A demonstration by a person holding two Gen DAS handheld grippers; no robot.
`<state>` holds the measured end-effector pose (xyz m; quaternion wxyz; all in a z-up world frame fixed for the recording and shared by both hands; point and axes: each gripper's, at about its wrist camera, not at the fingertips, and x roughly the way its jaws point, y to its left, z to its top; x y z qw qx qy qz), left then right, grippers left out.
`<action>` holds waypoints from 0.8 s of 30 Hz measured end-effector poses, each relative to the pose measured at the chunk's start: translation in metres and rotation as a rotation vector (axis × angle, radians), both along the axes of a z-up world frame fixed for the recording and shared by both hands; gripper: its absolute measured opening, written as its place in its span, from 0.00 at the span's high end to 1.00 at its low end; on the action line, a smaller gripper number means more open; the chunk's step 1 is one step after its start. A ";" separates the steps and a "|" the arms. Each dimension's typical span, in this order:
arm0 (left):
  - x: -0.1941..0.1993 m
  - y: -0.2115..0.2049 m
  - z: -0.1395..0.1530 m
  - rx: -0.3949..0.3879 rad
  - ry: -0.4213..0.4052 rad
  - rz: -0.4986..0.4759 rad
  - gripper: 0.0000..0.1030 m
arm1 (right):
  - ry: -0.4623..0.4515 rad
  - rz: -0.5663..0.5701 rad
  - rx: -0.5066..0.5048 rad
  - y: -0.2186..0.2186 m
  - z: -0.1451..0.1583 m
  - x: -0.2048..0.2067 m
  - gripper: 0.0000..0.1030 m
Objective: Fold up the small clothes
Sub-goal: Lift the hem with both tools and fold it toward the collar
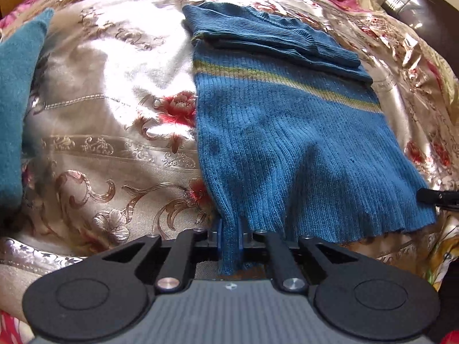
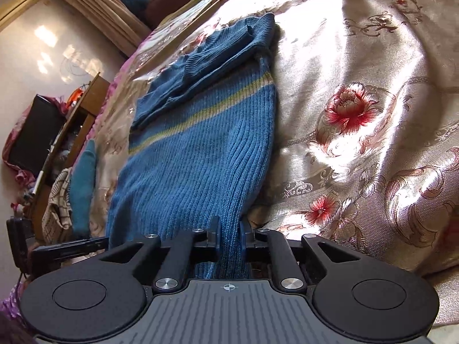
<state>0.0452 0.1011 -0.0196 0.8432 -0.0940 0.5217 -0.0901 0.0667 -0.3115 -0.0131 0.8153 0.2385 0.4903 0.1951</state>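
Left wrist view: left gripper (image 1: 229, 229) clenched on a bunched bit of the sweater (image 1: 287, 143) hem, near its left corner; knit pinched between the blue pads, a short tail hanging back toward the camera. Rest of sweater spread flat on the bed (image 1: 114, 100), running away from the jaws. Stripe (image 1: 287, 78) of tan and green across the upper body. Sleeve (image 1: 272, 37) folded across the top, beyond the stripe. Teal cloth (image 1: 17, 100) at the far left edge, well apart. Right gripper (image 1: 437, 196) just visible at the hem's right corner.

Right wrist view: right gripper (image 2: 231, 229) clenched on the hem at the right corner of the sweater (image 2: 195, 157), fabric pulled into a narrow ridge between the jaws. Body of the garment stretching up and left over the bed (image 2: 358, 86), stripe (image 2: 200, 111) slanting across, sleeve (image 2: 215, 57) folded above it. Left gripper (image 2: 71, 246) low at left by the other corner. Teal cloth (image 2: 83, 186) beside the sweater's left edge.
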 end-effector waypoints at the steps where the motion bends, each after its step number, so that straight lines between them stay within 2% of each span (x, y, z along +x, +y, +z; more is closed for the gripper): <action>1: 0.001 0.001 0.000 -0.006 0.003 0.002 0.85 | 0.002 0.002 -0.003 0.000 0.000 0.000 0.85; 9: 0.007 0.004 -0.004 -0.050 0.015 0.019 0.81 | 0.013 0.019 -0.008 0.003 0.000 0.000 0.84; 16: 0.010 0.011 -0.006 -0.089 0.017 0.045 0.82 | 0.035 0.025 -0.009 0.005 -0.005 0.006 0.84; 21: 0.007 0.020 -0.005 -0.134 0.020 0.070 0.88 | 0.046 -0.004 0.046 -0.002 -0.006 0.004 0.87; 24: 0.009 0.025 -0.004 -0.198 0.025 0.089 0.89 | 0.053 -0.023 0.122 -0.005 -0.005 0.004 0.88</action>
